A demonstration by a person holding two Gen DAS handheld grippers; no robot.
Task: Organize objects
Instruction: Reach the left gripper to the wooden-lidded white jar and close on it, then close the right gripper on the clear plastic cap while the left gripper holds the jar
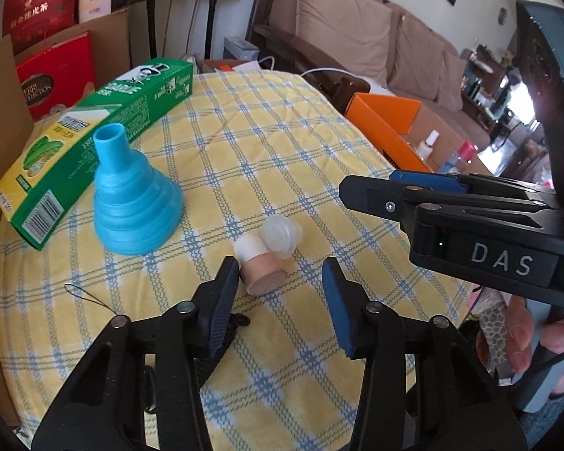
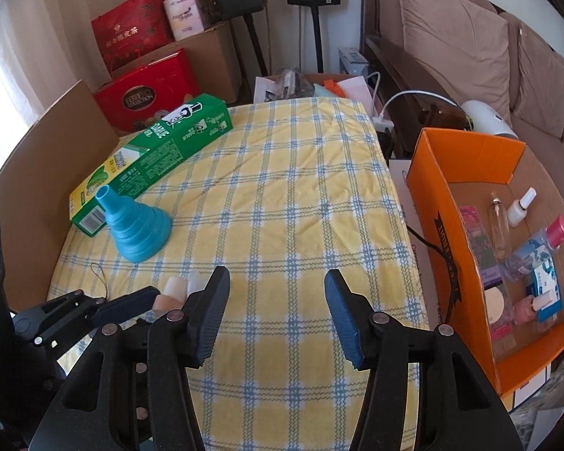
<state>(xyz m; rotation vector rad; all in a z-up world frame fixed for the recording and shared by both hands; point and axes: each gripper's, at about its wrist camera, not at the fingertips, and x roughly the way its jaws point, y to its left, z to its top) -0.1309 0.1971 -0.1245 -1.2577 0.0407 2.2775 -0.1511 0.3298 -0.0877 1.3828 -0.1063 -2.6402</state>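
Note:
A small peach bottle with a white neck [image 1: 261, 276] lies on the yellow checked tablecloth [image 1: 282, 150] beside its clear cap [image 1: 282, 236]. My left gripper [image 1: 280, 274] is open, its left finger touching the bottle's side. My right gripper [image 2: 278, 287] is open and empty over the cloth; it also shows at the right of the left wrist view [image 1: 451, 210]. A blue collapsible funnel [image 1: 131, 195] stands upside down next to a long green box [image 1: 94, 143]. The bottle [image 2: 169, 295] and the left gripper [image 2: 131, 304] show in the right wrist view.
An orange cardboard box [image 2: 451, 225] right of the table holds several bottles and small items. A black cord loop [image 1: 86, 297] lies on the cloth. Cardboard and red gift boxes [image 2: 146, 90] stand behind the table, a sofa [image 2: 470, 37] at the right.

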